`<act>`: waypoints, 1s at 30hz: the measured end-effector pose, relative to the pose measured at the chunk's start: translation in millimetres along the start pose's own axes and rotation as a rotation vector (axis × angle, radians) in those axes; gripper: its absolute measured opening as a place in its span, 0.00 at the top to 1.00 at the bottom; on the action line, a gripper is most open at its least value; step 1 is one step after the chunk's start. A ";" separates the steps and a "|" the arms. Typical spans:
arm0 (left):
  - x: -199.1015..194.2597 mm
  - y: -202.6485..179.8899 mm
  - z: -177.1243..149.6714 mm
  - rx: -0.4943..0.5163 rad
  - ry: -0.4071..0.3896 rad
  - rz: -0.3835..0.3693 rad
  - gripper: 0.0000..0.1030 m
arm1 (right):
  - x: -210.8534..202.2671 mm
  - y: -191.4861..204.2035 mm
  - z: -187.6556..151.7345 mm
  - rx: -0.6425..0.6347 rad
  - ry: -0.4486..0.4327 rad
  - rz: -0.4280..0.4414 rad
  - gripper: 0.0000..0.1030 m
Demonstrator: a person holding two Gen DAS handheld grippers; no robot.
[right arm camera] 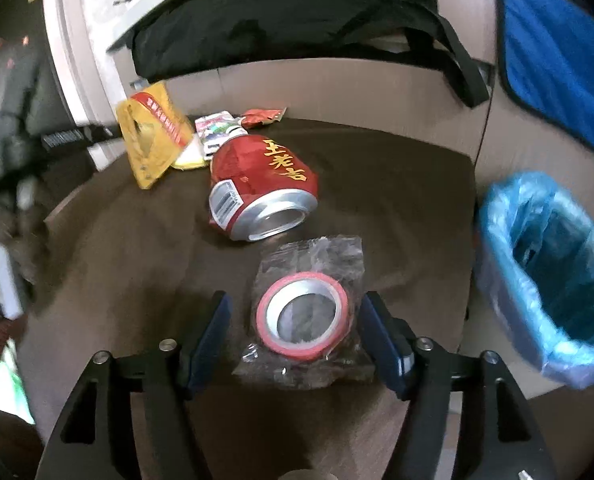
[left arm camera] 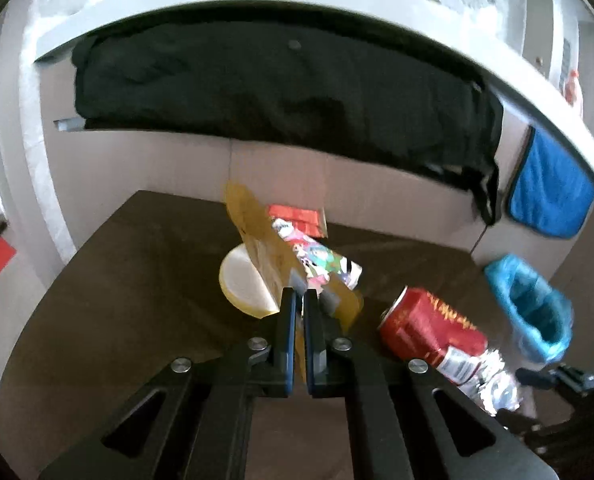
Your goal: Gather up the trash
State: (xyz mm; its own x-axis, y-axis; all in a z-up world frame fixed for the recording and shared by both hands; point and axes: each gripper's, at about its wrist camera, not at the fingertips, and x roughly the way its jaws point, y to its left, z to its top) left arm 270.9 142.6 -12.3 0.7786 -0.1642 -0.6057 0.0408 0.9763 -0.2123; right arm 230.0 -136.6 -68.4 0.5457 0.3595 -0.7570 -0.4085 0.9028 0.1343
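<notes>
Yellow wrapper (left arm camera: pixel 257 236), pinched in left gripper (left arm camera: pixel 300 300), hides pale disc (left arm camera: pixel 241 284); right gripper (right arm camera: pixel 293 320) wide, straddling bagged tape roll (right arm camera: pixel 303 312); crushed red can (right arm camera: pixel 263 184) beyond.

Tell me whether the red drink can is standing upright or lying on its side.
Lying on its side. The red drink can rests dented on the brown table, its silver end rim facing the right wrist camera.

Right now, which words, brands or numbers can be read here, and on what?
"王老吉": gold characters on the dented red drink can.
Barcode panel on that can: digits too small.
Red banner on the yellow cardboard packet: blurred.
Colourful cartoon wrapper: blurred.
Red-rimmed tape roll in clear plastic: no text visible.
</notes>
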 end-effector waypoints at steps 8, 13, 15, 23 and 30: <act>11.6 21.4 -2.1 -0.098 0.035 -0.007 0.97 | 28.0 8.8 8.2 -0.095 0.082 -0.071 0.37; 35.2 33.7 -2.0 -0.165 0.070 -0.016 0.85 | 34.6 9.2 5.7 -0.085 0.107 -0.055 0.37; 42.6 34.2 0.4 -0.178 0.067 -0.020 0.60 | 34.7 9.4 5.5 -0.089 0.107 -0.052 0.37; 71.2 43.4 11.0 -0.230 0.072 -0.034 0.51 | 35.6 7.2 6.4 -0.091 0.103 -0.039 0.37; 94.0 54.0 31.8 -0.264 0.059 -0.004 0.58 | 37.3 8.6 8.7 -0.098 0.106 -0.030 0.33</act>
State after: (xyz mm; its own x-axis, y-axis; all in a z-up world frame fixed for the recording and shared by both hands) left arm 366.2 184.4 -56.3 0.7406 -0.1834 -0.6465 -0.1273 0.9063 -0.4029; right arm 253.3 -113.4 -90.0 0.4802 0.3013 -0.8238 -0.4656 0.8835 0.0518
